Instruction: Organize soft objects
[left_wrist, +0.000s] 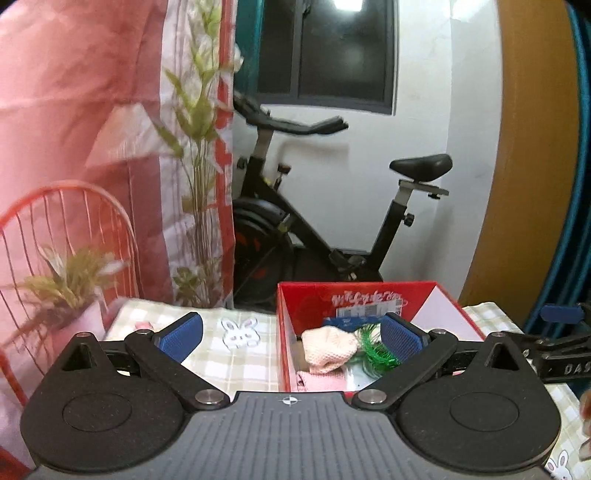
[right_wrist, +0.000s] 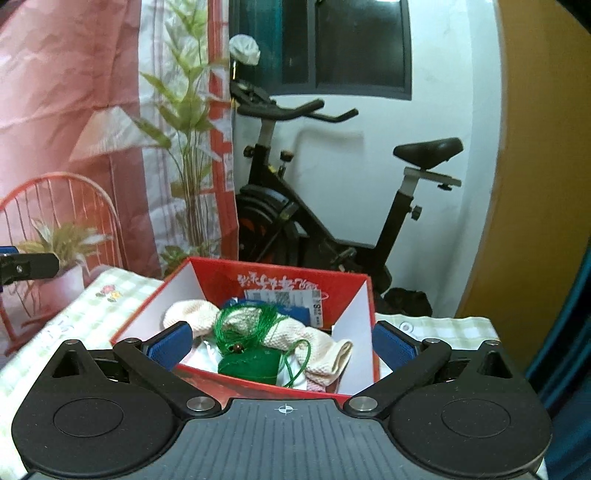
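A desk (left_wrist: 236, 373) covered with a pale checked cloth printed with rabbits is seen in front of an exercise bike (left_wrist: 317, 221) and a pink curtain (left_wrist: 74, 110). At the desk's far edge a red box (right_wrist: 354, 295) with white inner walls is stood open at the top, so that soft things can be dropped in from above and kept together.

Inside the box a cream knitted cloth (right_wrist: 321, 347) is draped loosely, folded over on itself, with a waffle-like weave. Across it a green pouch (right_wrist: 255, 363) with a tangle of thin green cord is laid, its strands looped over the cloth. A blue item with printed labels is partly hidden behind them.

The right gripper (right_wrist: 284, 347) is held over the near rim of the box with its blue pads wide apart and nothing between them. The left gripper (left_wrist: 291, 332) is likewise spread apart and empty, aimed at the box's left wall, probably because the pile is judged already stowed.
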